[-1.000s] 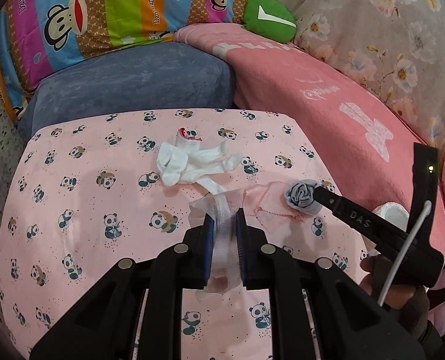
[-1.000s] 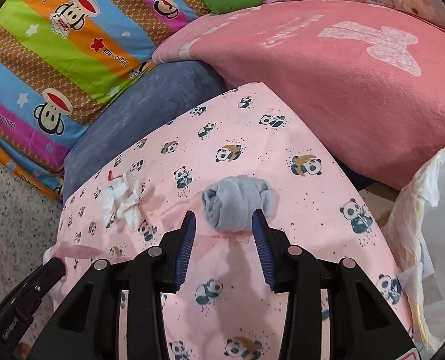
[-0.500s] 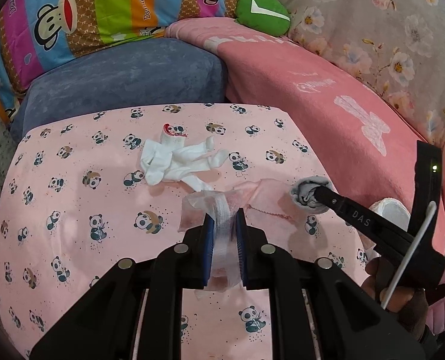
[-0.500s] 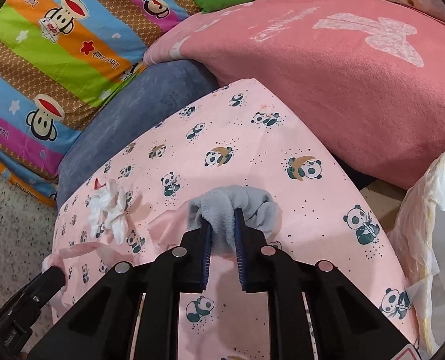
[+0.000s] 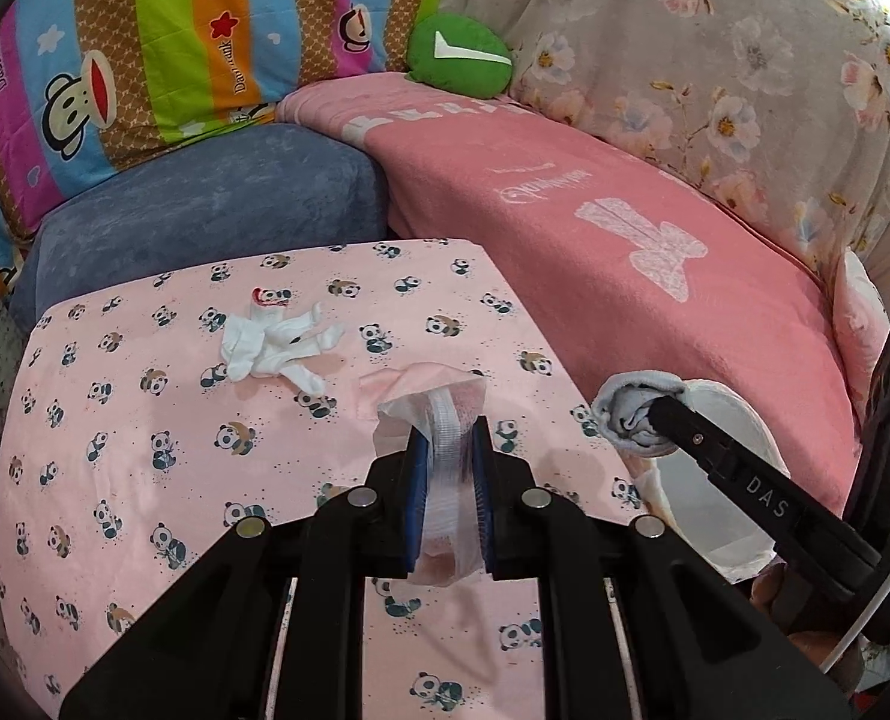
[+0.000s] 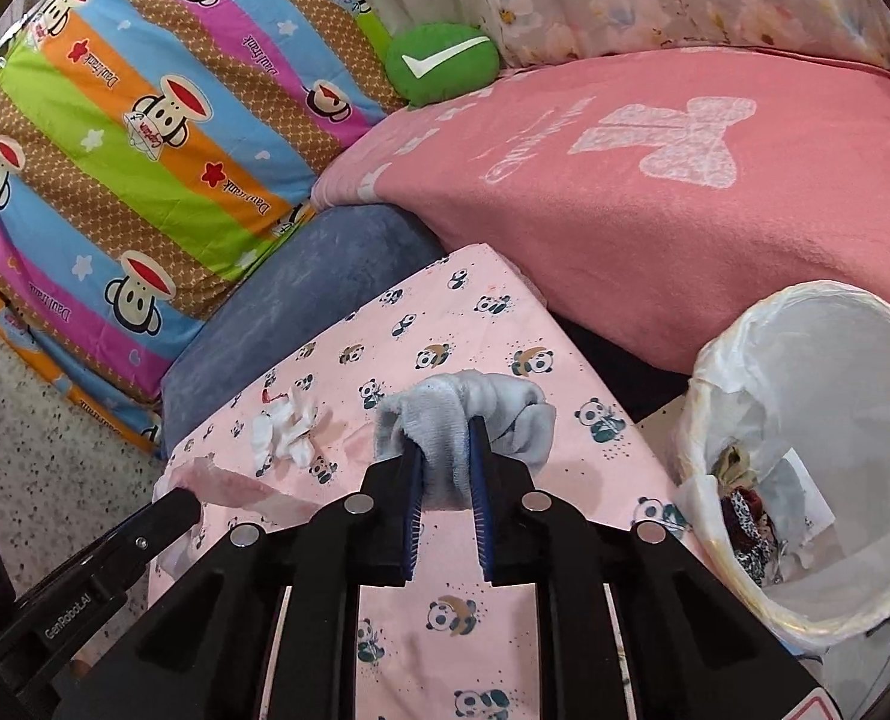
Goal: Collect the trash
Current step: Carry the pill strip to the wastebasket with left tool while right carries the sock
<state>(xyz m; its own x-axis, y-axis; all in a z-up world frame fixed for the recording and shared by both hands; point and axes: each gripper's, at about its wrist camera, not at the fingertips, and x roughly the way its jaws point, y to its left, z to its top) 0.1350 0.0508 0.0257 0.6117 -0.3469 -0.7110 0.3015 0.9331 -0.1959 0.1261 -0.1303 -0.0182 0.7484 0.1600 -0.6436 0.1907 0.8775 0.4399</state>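
Note:
My left gripper (image 5: pixel 448 438) is shut on a pink-and-white wrapper (image 5: pixel 429 387), held just above the panda-print cloth (image 5: pixel 144 420). My right gripper (image 6: pixel 445 444) is shut on a grey sock (image 6: pixel 493 402), which hangs bunched around its fingers above the cloth's right part. In the left wrist view the grey sock (image 5: pixel 631 414) sits at the rim of the white-lined trash bin (image 5: pixel 739 414). That bin (image 6: pixel 835 360) stands to the right of the table and holds some scraps. A crumpled white tissue (image 5: pixel 270 348) lies on the cloth farther back.
A blue cushion (image 5: pixel 204 204) and a pink blanket (image 5: pixel 565 210) border the cloth at the back and right. Striped monkey-print bedding (image 6: pixel 114 120) and a green pillow (image 6: pixel 441 63) lie behind. Speckled floor (image 6: pixel 36 420) shows at the left.
The right gripper closed on the grey sock and lifted it off the cloth toward the bin. The left gripper rose and shifted right with the wrapper.

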